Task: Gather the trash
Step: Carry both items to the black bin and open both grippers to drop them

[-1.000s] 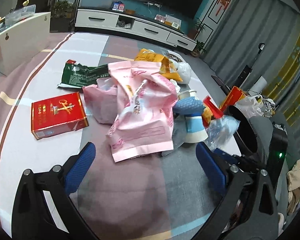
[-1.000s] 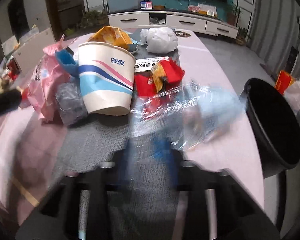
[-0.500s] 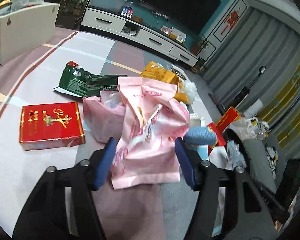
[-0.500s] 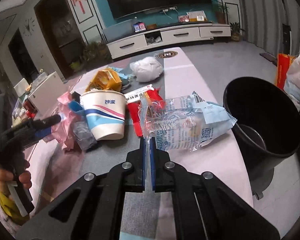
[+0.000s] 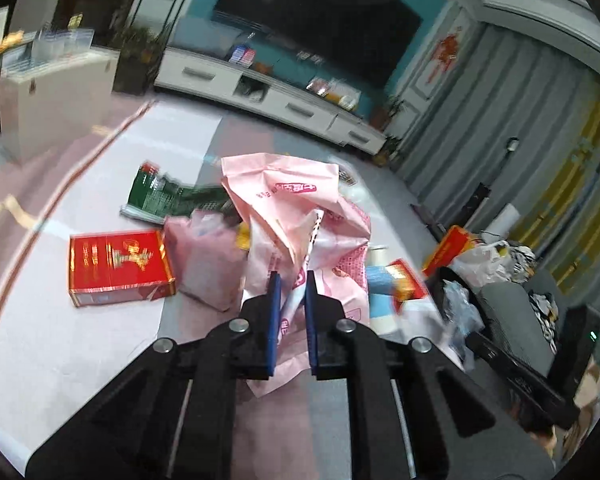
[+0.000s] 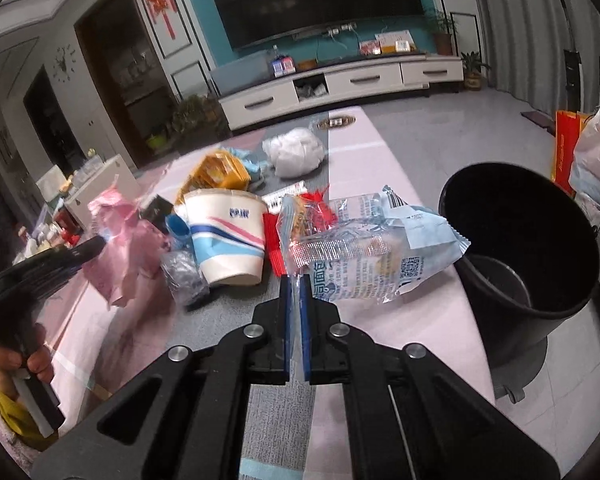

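Only in the right view, a black bin (image 6: 520, 240) — right gripper (image 6: 296, 280) pinching the clear wrapper (image 6: 364, 256), left gripper (image 5: 290, 280) closing on the pink bag (image 5: 292, 208).

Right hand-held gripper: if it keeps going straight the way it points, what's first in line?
Beyond the clear blue wrapper pinched in the right hand-held gripper, probably the red wrappers right behind; depth is unclear.

Both views are taken close above the desk (image 5: 100, 344), angled downward toward the television wall; the pink bag (image 5: 296, 216) (image 6: 120, 248) is shared.
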`<state>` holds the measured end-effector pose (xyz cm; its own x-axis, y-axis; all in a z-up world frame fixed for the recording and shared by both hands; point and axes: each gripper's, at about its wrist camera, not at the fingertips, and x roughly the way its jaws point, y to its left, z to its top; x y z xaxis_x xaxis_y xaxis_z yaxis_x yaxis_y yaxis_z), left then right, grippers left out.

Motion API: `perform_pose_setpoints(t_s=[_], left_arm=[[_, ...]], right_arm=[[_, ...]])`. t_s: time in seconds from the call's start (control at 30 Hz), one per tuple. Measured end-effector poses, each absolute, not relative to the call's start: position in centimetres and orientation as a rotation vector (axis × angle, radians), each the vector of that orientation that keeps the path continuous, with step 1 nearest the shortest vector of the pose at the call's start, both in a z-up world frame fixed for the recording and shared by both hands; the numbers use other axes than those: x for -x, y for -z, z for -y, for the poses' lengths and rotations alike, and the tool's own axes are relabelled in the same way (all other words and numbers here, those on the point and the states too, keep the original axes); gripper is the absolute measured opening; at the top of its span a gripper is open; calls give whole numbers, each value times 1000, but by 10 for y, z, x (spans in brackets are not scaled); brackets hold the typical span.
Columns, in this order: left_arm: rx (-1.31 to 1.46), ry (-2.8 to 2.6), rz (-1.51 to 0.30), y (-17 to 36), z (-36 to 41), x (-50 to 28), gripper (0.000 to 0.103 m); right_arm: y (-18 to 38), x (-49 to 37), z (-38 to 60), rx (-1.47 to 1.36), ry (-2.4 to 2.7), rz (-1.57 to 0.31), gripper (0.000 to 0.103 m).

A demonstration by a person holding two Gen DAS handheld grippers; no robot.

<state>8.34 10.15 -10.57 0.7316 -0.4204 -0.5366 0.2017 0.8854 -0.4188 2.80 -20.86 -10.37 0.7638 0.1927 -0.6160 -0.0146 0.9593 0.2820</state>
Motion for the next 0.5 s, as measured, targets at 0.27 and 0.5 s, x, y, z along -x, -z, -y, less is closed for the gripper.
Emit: perform_pose_setpoints(t_s=[0.27, 0.5], left_arm=[[230, 530, -605, 65, -20, -67, 13], [136, 683, -719, 68, 105, -102, 13]], right_arm=[[86, -11, 258, -342, -28, -575, 5], [78, -10, 328, -534, 3, -503, 5]])
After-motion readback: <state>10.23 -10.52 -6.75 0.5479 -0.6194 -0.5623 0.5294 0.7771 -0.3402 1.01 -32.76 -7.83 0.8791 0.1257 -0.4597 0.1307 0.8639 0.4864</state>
